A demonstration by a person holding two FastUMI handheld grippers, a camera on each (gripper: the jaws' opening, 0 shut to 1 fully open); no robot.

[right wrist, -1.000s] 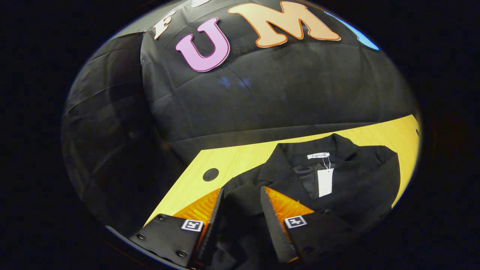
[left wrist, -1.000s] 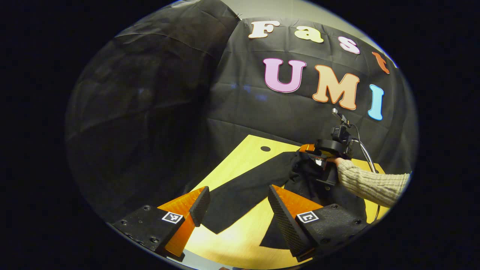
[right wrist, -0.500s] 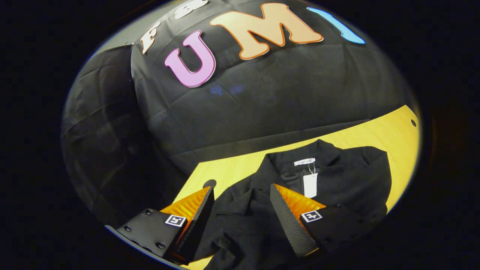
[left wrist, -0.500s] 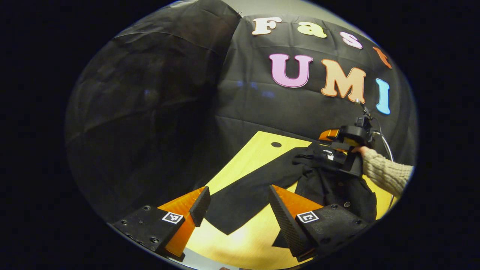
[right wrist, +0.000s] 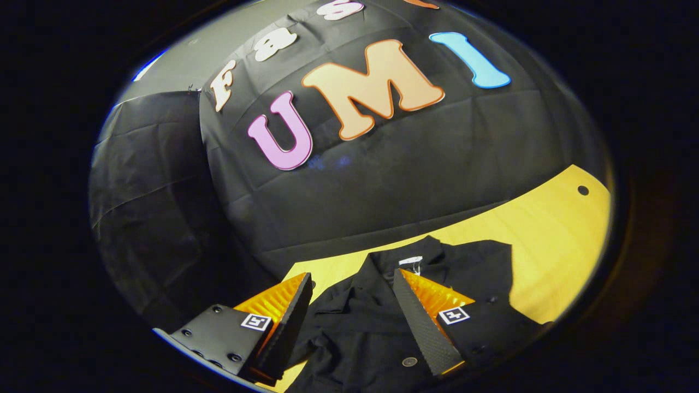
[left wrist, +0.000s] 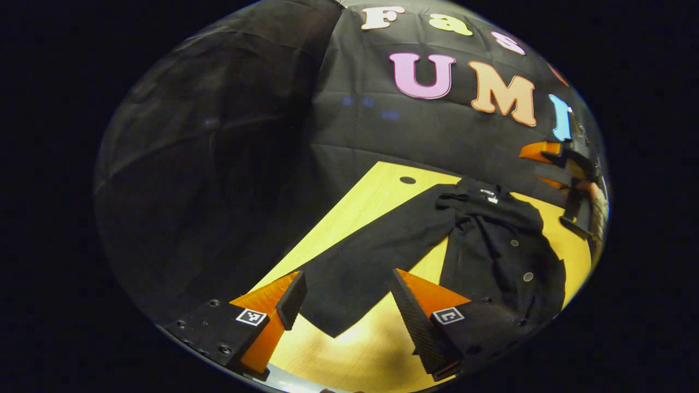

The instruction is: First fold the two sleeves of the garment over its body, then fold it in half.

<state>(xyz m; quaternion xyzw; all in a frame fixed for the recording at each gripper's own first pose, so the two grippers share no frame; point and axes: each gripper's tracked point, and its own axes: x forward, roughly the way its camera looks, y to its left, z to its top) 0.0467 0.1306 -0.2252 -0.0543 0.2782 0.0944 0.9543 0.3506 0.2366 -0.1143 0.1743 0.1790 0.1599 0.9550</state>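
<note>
The black garment is lying on the yellow wooden surface, collar end toward the black cloth wall. In the left gripper view one sleeve is stretching out flat from the body toward the camera, its cuff end lying between the fingers of the left tongs. The body is showing folds and a few round buttons down its front. The left tongs are standing apart, holding nothing, hovering over the sleeve end. A round hole is sitting in the surface near the far edge, beside the collar. At the right edge of the same view the right tongs are hanging above the surface, apart from the garment, with a hand gripping the handle. In the right gripper view the right tongs are also standing apart, empty, above the crumpled body of the garment, with the white neck label showing at the collar and another hole in the surface farther off
</note>
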